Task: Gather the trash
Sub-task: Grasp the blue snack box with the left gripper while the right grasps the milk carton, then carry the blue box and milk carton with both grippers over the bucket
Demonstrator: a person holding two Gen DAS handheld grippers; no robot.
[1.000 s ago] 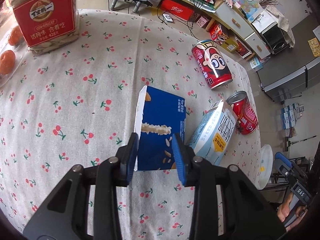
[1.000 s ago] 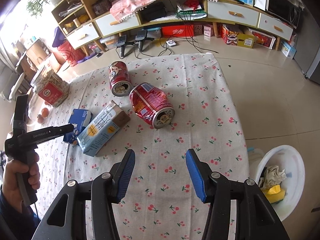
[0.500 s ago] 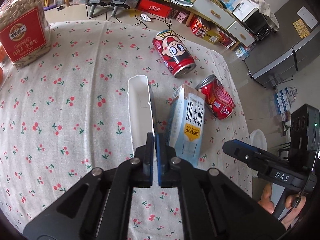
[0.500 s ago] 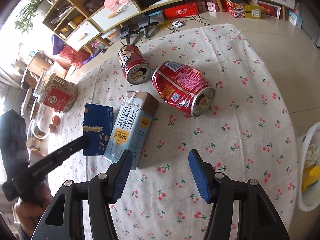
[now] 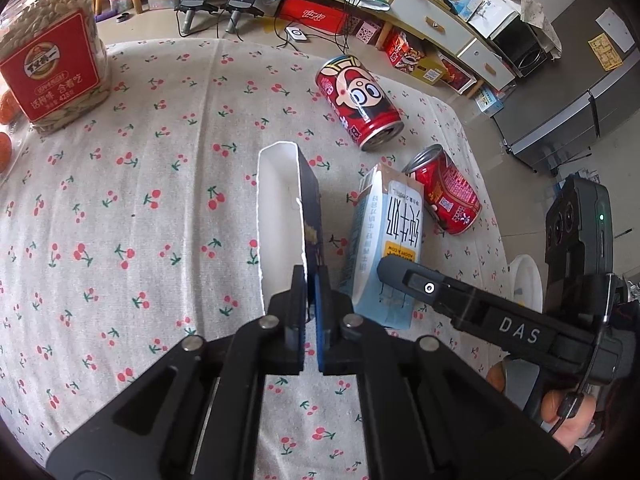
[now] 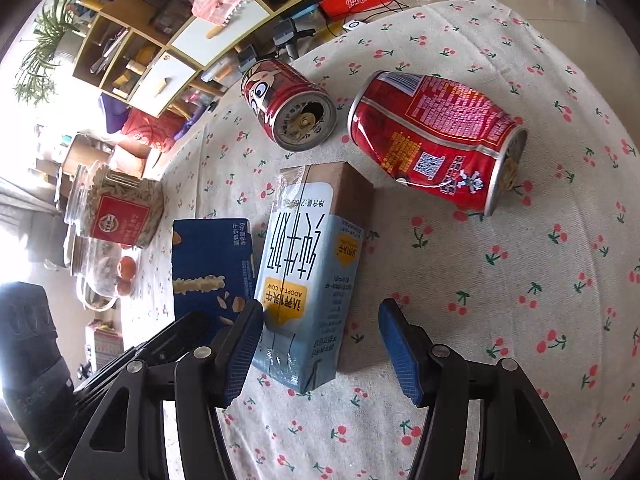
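The left claw (image 5: 308, 312) is gripping the near end of the blue snack box (image 5: 298, 216), its 2 fingers pressed together on the box wall so that the box is standing on edge, white inside facing left. From the right wrist the box's blue face (image 6: 212, 264) is showing a 40g mark and pictured biscuit sticks.

Just right of that claw, a pale blue milk carton (image 5: 386, 248) is lying flat on the cherry-print counter (image 5: 140, 208), printed with large Chinese characters and a yellow patch reading "ADOPT A COW". The right claw (image 6: 320, 344) is hanging spread apart over the carton's near end (image 6: 308, 272), its left finger (image 6: 240, 352) close against the carton's edge and nothing between the pads; the black arm marked "DAS" (image 5: 516, 332) is this same tool.

Ahead of both claws, 2 red drink cans are lying on their sides: a cartoon-face can (image 6: 288, 104) with an opened top, and a dented can (image 6: 436, 136) bearing a QR code and fine print.

Far ahead to the left, a clear jar of seeds (image 5: 50, 44) with a red label marked 428 is standing upright. A white bin (image 5: 528, 284) is sitting on the floor off to the right.
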